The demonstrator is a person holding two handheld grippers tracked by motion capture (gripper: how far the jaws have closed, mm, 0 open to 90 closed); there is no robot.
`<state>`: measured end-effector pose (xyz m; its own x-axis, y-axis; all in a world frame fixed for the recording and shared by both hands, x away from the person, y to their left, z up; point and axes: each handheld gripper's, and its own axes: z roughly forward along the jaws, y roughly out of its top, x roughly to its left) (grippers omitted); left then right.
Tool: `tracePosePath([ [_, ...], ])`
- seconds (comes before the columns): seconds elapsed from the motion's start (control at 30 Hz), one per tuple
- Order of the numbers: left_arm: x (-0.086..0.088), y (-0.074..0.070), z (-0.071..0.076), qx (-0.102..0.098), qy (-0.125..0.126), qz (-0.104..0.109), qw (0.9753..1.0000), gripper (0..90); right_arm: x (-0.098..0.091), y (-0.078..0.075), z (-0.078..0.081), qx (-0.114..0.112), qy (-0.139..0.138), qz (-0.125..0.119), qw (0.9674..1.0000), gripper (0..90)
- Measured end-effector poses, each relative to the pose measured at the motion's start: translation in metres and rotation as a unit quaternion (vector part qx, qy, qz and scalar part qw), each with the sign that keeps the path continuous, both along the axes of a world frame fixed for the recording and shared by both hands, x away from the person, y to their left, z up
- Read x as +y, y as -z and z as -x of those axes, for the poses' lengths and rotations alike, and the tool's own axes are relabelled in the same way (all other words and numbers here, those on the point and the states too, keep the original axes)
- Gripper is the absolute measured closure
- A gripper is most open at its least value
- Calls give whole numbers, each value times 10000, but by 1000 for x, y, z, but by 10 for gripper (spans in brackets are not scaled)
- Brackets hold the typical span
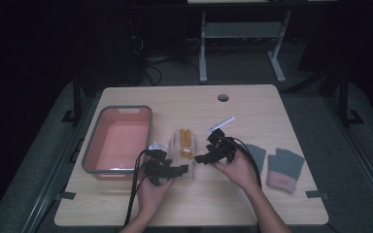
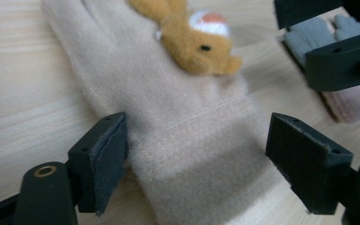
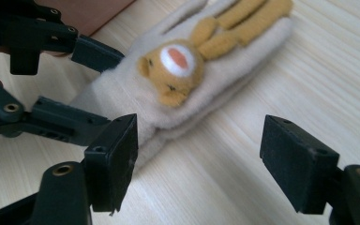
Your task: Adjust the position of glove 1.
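The cream glove point(image 1: 183, 151) lies mid-table, nearer the front edge, between the left gripper point(image 1: 180, 169) and right gripper point(image 1: 200, 158). The left gripper view shows its spread fingers point(image 2: 104, 159) flanking the cuff, pinching nothing; the right gripper view shows spread fingers point(image 3: 115, 159) just short of the glove. The high view adds a pink basin point(image 1: 97, 156) toward the table's left edge.

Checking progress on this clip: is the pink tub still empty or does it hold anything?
Empty, as far as shows: the high view shows the pink tub's bare floor, while the beige rabbit glove lies on the table beside it.
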<state>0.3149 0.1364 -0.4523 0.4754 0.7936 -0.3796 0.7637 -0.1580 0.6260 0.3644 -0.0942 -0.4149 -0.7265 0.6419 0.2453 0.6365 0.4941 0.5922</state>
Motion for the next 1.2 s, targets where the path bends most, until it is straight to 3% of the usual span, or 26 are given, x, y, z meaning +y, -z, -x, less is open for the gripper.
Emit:
tracePosePath([
  [0.2,-9,0,-2,-6,285,-154,9995,257,-9,5,3,178,193,41,9996,286],
  [0.4,-23,2,-4,-66,514,-242,9984,261,-13,4,4,249,390,-82,9989,294],
  [0.6,-33,4,-5,-115,798,-198,9965,263,-18,12,3,362,643,-153,9972,299],
  [0.67,-34,4,-5,-94,856,-126,9962,262,-19,19,2,495,688,-169,9963,296],
  [0.9,-18,0,-8,185,648,197,9975,256,-18,33,-3,830,866,-426,9919,294],
  [1.1,-20,5,-9,421,653,171,9968,279,-17,39,-7,1032,971,-580,9882,318],
  [1.2,-21,8,-10,545,678,169,9961,291,-16,42,-7,1095,1000,-523,9876,331],
])
